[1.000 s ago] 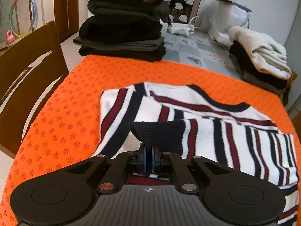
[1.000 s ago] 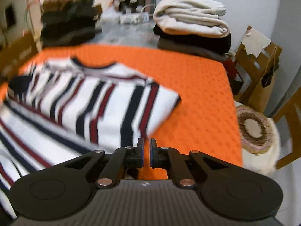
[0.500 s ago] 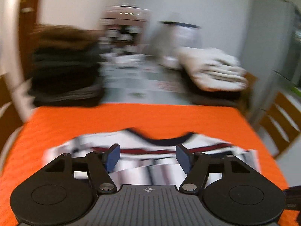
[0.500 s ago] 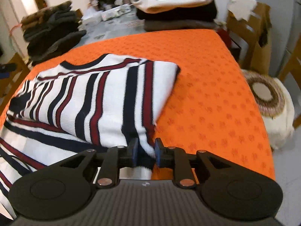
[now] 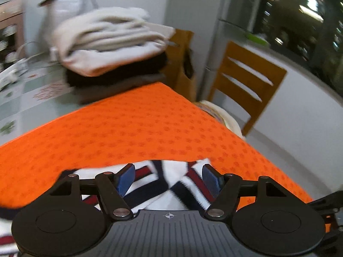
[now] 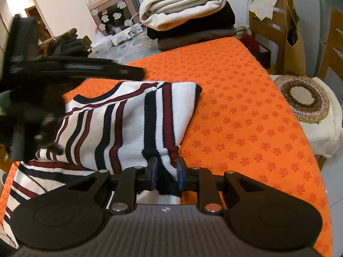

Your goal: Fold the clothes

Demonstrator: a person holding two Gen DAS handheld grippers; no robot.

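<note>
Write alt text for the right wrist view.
The right tool pinches the near edge of a folded striped sweater lying on an orange tablecloth. The blurred left tool hangs over the sweater's left side, and a stack of folded clothes sits at the table's far end.

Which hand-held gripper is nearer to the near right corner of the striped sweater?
Right. The right hand-held gripper has that corner of the striped sweater between its pads. The left hand-held gripper stands open over the sweater's far end, away from that corner.
</note>
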